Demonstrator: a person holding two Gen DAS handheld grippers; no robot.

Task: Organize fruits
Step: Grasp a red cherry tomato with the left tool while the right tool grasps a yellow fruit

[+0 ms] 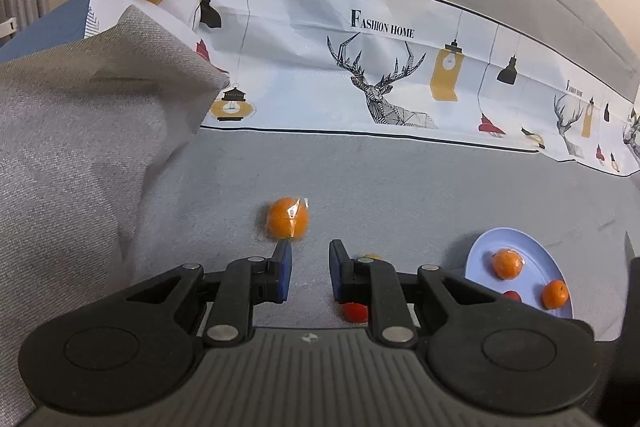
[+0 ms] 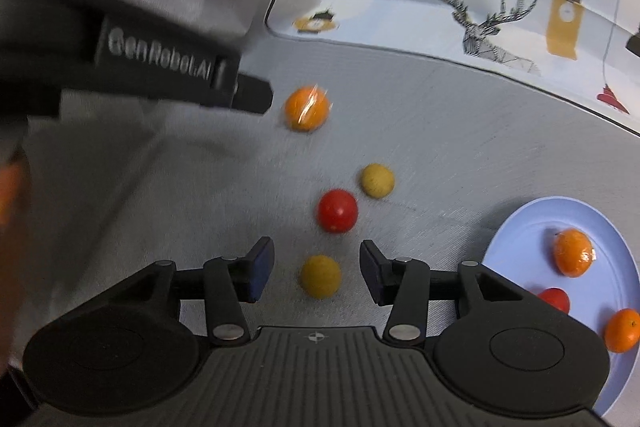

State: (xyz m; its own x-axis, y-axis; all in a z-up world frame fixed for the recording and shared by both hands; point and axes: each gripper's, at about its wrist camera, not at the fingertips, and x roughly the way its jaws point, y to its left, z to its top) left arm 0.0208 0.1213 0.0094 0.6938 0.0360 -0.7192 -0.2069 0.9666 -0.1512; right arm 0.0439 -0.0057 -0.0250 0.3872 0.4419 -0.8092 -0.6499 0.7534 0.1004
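Right gripper [image 2: 317, 274] lining up on yellow fruit [image 2: 321, 275], fingers spread, nothing held.
Fruit sits on grey cloth between the fingers; lower squarely, close gently, carry to blue plate [image 2: 520, 223]. Left gripper [image 1: 310, 269] spread, empty, near wrapped orange [image 1: 288, 218].

matt grey woven cloth [image 2: 440, 131]; glossy film-wrapped orange [image 1: 288, 219]; smooth plastic plate [image 2: 520, 227]; matt yellow balls [image 2: 321, 275].
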